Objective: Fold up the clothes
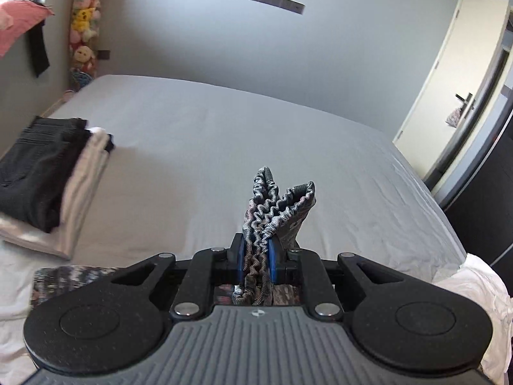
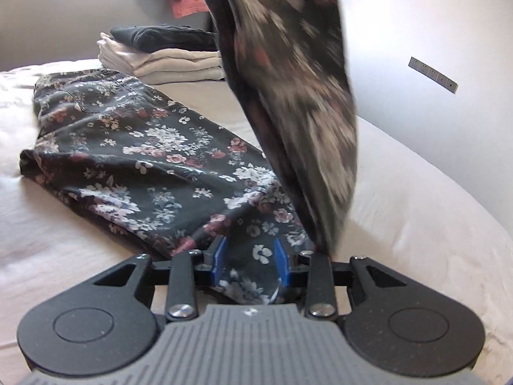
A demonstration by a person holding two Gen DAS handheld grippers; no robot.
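Dark floral trousers (image 2: 144, 147) lie spread on the grey bed (image 2: 416, 211). One part of them (image 2: 298, 96) is lifted high and blurred, rising out of the top of the right wrist view. My left gripper (image 1: 256, 247) is shut on the bunched, crinkled edge of the floral fabric (image 1: 279, 199), held up above the bed (image 1: 224, 134). My right gripper (image 2: 250, 250) sits low at the near end of the trousers. Its blue pads (image 2: 219, 256) stand apart, with floral cloth lying loose between them.
A stack of folded clothes (image 1: 38, 173), dark on top of cream, sits at the bed's left side and shows as the stack (image 2: 166, 54) behind the trousers. A white crumpled cloth (image 1: 481, 288) lies at the bed's right corner. Plush toys (image 1: 85, 16) and a door (image 1: 449, 80) stand beyond.
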